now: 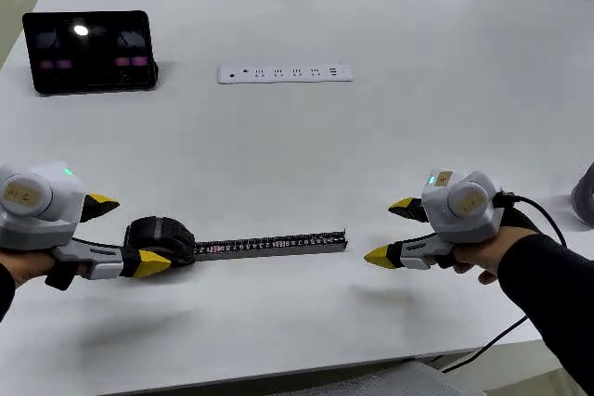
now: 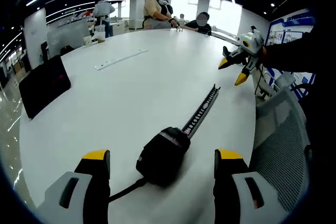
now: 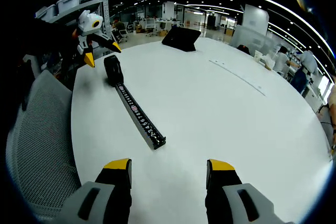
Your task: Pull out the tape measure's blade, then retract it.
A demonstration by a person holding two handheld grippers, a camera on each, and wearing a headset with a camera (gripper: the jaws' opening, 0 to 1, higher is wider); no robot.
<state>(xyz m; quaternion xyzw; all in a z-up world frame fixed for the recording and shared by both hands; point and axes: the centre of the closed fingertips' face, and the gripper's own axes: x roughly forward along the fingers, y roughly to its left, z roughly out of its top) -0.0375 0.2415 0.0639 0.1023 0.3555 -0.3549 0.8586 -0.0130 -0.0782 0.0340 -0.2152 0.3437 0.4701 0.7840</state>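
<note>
Tape measure (image 1: 160,238) sits on the white table (image 1: 408,118), near edge, left side; black case, lying between the fingers of the left gripper (image 1: 127,234). Those fingers are spread wide. In the left gripper view there is a gap on either side of the case, so nothing is clamped. A thin dark cord (image 2: 124,190) trails from the case back toward that gripper. Blade (image 1: 274,245) is out and flat on the table, running from the case toward the right gripper (image 1: 390,231), with its end hook short of it. Right fingers are also spread and hold nothing; they are apart from the blade tip, with bare table between. A hand (image 1: 487,252) in a dark sleeve grips the right gripper, and a black cable (image 1: 538,209) leaves its rear. Farther back on the table a dark tablet (image 1: 90,50) stands propped at left, and a white power strip (image 1: 285,73) lies flat near the middle. A grey mesh chair (image 3: 42,145) stands beside the table edge in the right gripper view.
</note>
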